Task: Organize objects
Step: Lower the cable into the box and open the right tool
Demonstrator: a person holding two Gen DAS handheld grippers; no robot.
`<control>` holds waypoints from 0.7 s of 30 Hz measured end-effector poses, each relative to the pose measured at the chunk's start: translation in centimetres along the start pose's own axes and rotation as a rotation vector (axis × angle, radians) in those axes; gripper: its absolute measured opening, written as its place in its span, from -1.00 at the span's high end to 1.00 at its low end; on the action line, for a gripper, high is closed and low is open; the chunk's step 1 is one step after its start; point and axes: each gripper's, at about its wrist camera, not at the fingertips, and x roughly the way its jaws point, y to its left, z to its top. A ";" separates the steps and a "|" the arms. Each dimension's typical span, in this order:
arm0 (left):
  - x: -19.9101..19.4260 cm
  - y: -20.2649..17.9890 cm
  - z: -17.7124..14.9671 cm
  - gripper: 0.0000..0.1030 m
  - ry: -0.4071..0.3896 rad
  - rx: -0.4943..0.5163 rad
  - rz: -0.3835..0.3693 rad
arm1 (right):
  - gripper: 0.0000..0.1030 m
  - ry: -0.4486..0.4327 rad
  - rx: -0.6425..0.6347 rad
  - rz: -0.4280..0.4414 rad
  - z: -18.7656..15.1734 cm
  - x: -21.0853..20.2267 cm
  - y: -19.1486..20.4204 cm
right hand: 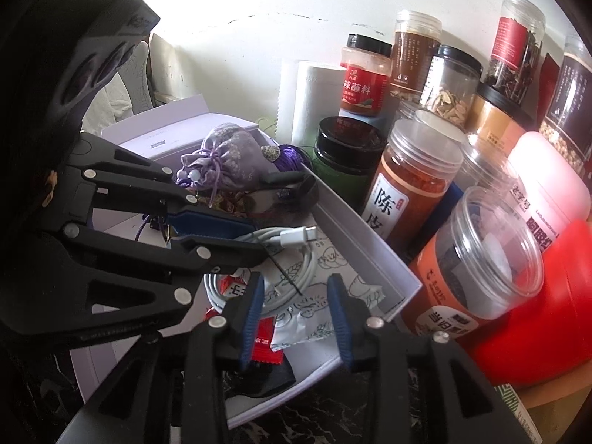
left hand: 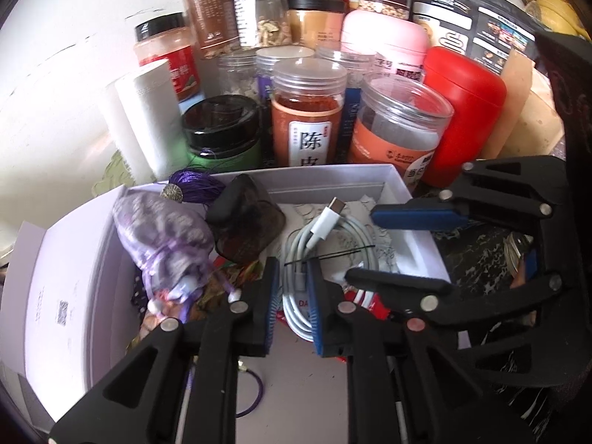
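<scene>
Shallow white cardboard box (left hand: pixel 373 175), coiled white cable (left hand: pixel 333 251) between slightly parted left gripper (left hand: pixel 292 307) jaws, right gripper (right hand: pixel 296 310) jaws apart, empty, plastic jars (left hand: pixel 309 118) far side.

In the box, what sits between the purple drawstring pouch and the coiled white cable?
Folded dark-tinted sunglasses lie between the purple pouch and the white cable. Both wrist views show this, most clearly the left one.

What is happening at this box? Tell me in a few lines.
A person is sorting small things into a white box with a tool in each hand. The left tool has its jaws narrowly apart around the coiled white cable lying in the box; a pinch can't be confirmed. The right tool hovers open and empty beside it. A purple pouch already sits in the box, with jars crowded behind it.
</scene>
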 end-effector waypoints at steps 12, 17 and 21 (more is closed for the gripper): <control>-4.5 0.9 -0.6 -0.07 -0.030 -0.053 0.143 | 0.20 -0.025 0.012 -0.033 0.5 -2.8 1.0; -7.9 0.8 -0.4 -0.18 -0.054 -0.080 0.173 | 0.10 -0.059 0.005 -0.050 1.1 -5.3 1.7; -10.5 0.7 -0.6 -0.22 -0.074 -0.087 0.178 | 0.09 -0.094 0.001 -0.061 1.5 -7.9 2.2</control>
